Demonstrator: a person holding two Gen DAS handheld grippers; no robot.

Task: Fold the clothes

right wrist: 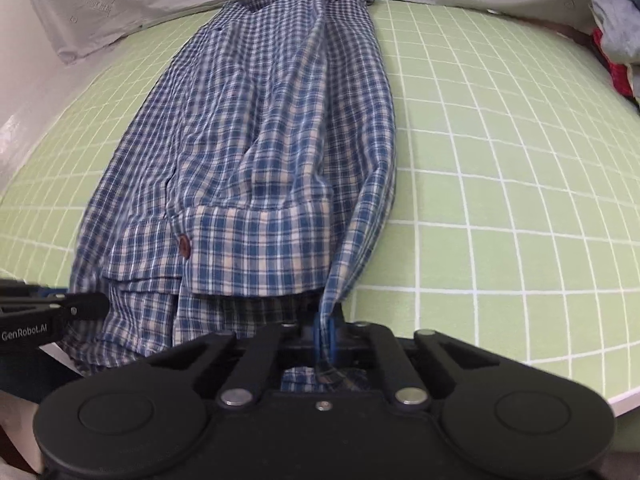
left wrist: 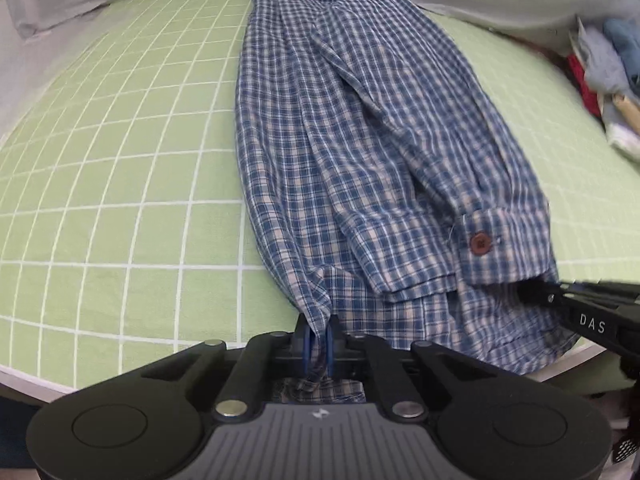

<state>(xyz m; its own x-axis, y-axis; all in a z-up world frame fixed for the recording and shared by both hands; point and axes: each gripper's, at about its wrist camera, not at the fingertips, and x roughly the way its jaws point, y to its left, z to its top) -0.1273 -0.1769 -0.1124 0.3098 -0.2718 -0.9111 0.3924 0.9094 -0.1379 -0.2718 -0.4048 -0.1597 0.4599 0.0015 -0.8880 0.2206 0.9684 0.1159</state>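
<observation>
Left gripper (left wrist: 318, 334) pinching the near hem corner of the blue plaid shirt (left wrist: 360, 152), blue pads pressed tight on the cloth; right gripper (right wrist: 325, 332) clamped the same way on the other hem corner. Shirt stretched straight ahead of both tools, long axis running away toward the collar at the far edge, sleeves folded in over the body, buttoned cuff (left wrist: 496, 240) lying on top near the hem. Both grips about level, neither hand clearly nearer. Looks set for carrying the hem up toward the collar, just a guess though. Underneath, green grid mat (left wrist: 120, 184); pile of other clothes (left wrist: 608, 76) off at the far right, grey sheeting (right wrist: 120, 4) behind.
</observation>
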